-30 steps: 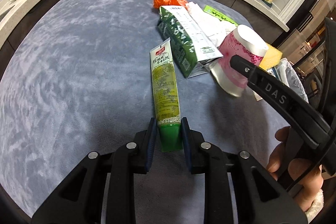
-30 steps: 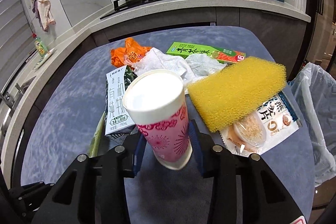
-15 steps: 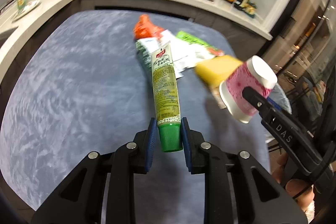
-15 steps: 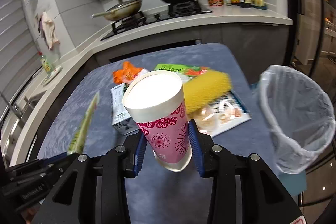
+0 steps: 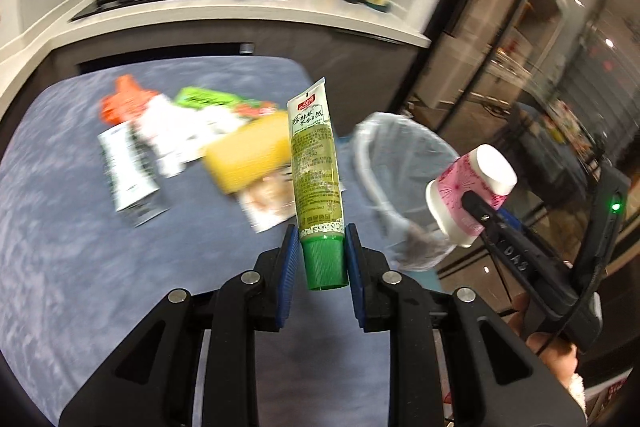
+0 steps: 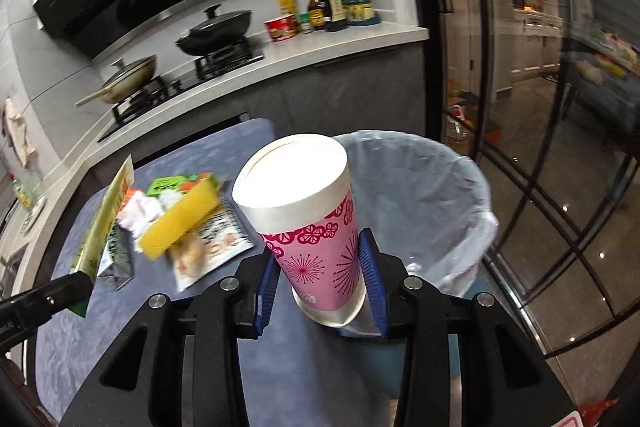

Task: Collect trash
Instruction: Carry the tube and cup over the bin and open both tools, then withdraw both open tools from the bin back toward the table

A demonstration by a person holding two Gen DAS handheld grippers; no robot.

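Observation:
My left gripper (image 5: pixel 322 259) is shut on the green cap of a green tube (image 5: pixel 316 163) and holds it upright above the table. My right gripper (image 6: pixel 320 287) is shut on a pink paper cup (image 6: pixel 308 219) with a white lid, held near the rim of the lined trash bin (image 6: pixel 432 195). The cup (image 5: pixel 472 195) and the bin (image 5: pixel 400 163) also show in the left wrist view, right of the tube. The tube (image 6: pixel 104 219) shows at the left of the right wrist view.
On the blue-grey table (image 5: pixel 80 259) lie a yellow sponge (image 5: pixel 248 155), a milk carton (image 5: pixel 128 179), an orange wrapper (image 5: pixel 124 99), white crumpled paper, a green packet and a snack bag (image 6: pixel 212 247). A kitchen counter with stove and pans (image 6: pixel 216 35) runs behind. Glass doors stand at the right.
Both grippers have risen and swung right toward the trash bin, carrying the tube and the cup. The bin is now close under the cup.

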